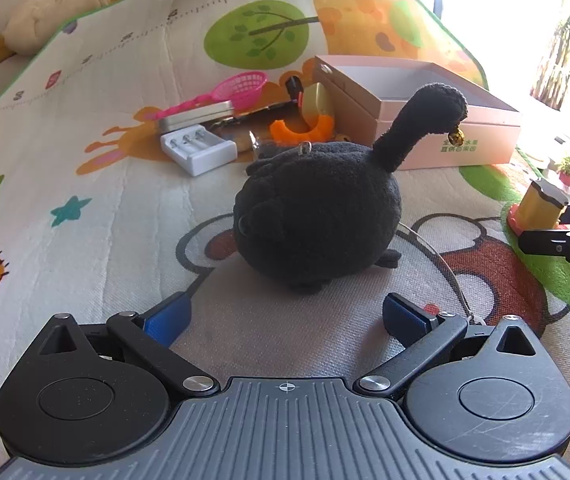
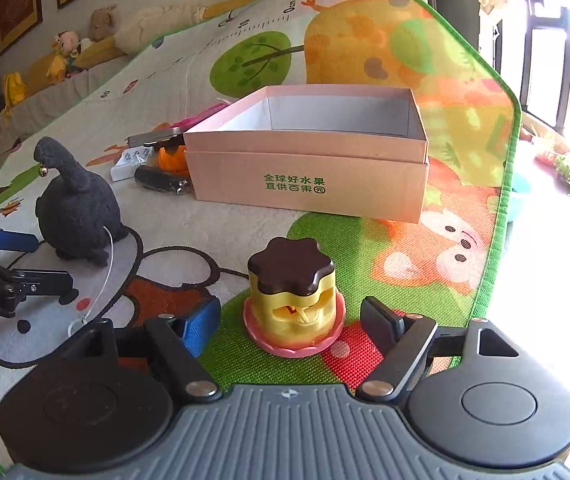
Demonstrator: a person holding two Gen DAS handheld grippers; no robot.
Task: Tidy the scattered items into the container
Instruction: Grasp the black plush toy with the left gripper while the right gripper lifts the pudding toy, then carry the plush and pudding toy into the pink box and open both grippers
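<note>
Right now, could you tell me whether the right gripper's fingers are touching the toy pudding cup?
Apart. The right wrist view shows the right gripper open around the toy pudding cup, with play mat visible between each finger and the cup's pink base.

Plush toy (image 1: 317, 216) sits on the mat (image 1: 85, 184), just ahead of my left gripper (image 1: 285, 320). Box (image 2: 309, 160) stands behind it, to the right. Left of the box, a cluster: charger (image 1: 198, 148), tin (image 1: 195, 115), scoop (image 1: 237, 90). Pudding toy (image 2: 295, 296) stands between my right gripper's (image 2: 291, 324) fingers, apart from both, box beyond it.
</note>
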